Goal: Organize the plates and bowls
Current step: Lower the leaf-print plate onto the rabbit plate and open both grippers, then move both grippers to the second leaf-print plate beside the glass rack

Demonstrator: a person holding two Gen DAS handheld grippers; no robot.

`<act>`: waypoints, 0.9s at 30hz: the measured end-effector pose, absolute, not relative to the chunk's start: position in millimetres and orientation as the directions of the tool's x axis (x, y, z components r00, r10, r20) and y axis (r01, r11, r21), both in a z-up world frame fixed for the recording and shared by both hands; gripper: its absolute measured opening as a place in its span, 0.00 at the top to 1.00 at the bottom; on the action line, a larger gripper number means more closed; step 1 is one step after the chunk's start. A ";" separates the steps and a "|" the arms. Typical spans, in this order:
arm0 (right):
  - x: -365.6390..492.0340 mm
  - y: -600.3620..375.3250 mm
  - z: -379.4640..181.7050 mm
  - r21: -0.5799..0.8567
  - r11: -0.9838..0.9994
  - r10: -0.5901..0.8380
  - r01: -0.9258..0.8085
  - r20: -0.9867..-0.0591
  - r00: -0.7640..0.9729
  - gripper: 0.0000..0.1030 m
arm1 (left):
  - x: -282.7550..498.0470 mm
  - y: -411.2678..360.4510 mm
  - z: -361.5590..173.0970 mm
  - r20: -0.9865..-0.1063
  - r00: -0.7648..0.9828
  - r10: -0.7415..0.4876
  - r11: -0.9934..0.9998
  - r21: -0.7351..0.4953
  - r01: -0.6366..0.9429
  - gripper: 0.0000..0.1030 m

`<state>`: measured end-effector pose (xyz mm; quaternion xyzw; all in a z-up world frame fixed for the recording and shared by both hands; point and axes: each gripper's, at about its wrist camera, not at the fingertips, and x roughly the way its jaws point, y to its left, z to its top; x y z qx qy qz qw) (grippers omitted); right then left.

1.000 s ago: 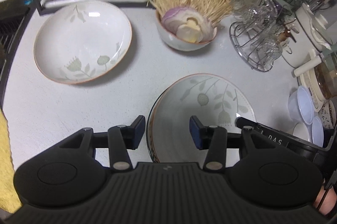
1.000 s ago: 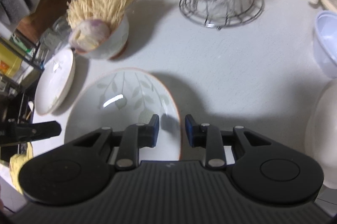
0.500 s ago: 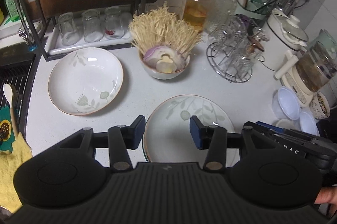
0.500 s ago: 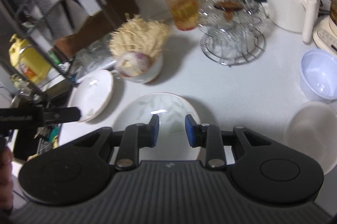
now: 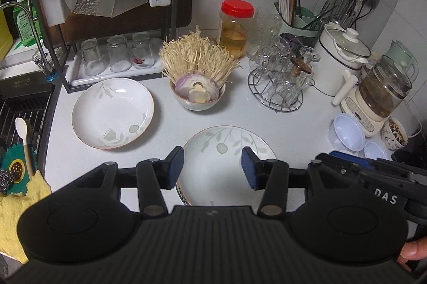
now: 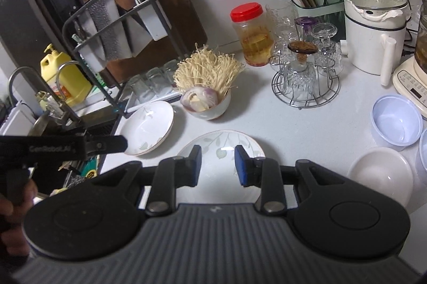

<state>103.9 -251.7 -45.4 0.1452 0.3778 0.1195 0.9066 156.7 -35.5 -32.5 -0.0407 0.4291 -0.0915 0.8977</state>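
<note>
A stack of leaf-patterned plates [image 5: 226, 150] lies on the white counter just ahead of both grippers; it also shows in the right wrist view [image 6: 224, 148]. A deep white flower-patterned plate [image 5: 113, 112] sits to the left, also visible in the right wrist view [image 6: 148, 126]. A bowl of enoki mushrooms and onion [image 5: 198, 94] stands behind, also in the right wrist view [image 6: 209, 102]. My left gripper [image 5: 212, 168] is open and empty above the stack's near edge. My right gripper [image 6: 217, 164] is open and empty, raised over the same stack.
A glass rack [image 5: 277, 86], red-lidded jar [image 5: 234, 28], white pot [image 5: 344, 60] and kettle [image 5: 381, 94] stand at the back right. Plastic bowls [image 6: 396, 121] and a white bowl [image 6: 381, 174] sit right. A dish rack with glasses [image 5: 114, 57] and the sink [image 5: 21, 113] are left.
Both grippers have risen and pulled back from the plate stack, so more of the counter shows. The right gripper's jaws have opened wider.
</note>
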 end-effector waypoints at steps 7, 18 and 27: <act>97.8 -253.3 -46.7 0.345 0.928 0.347 -0.142 -0.659 0.667 0.70 | 148.0 -37.9 -34.6 -0.756 0.627 -0.185 0.982 -0.166 0.089 0.42; 91.9 -251.9 -53.2 0.329 0.924 0.376 -0.196 -0.676 0.634 0.70 | 123.5 -23.9 -51.3 -0.777 0.613 -0.142 0.977 -0.210 -0.040 0.42; 90.8 -229.3 -54.6 0.322 0.909 0.417 -0.266 -0.678 0.605 0.70 | 106.5 4.3 -55.8 -0.786 0.612 -0.086 0.972 -0.200 -0.120 0.42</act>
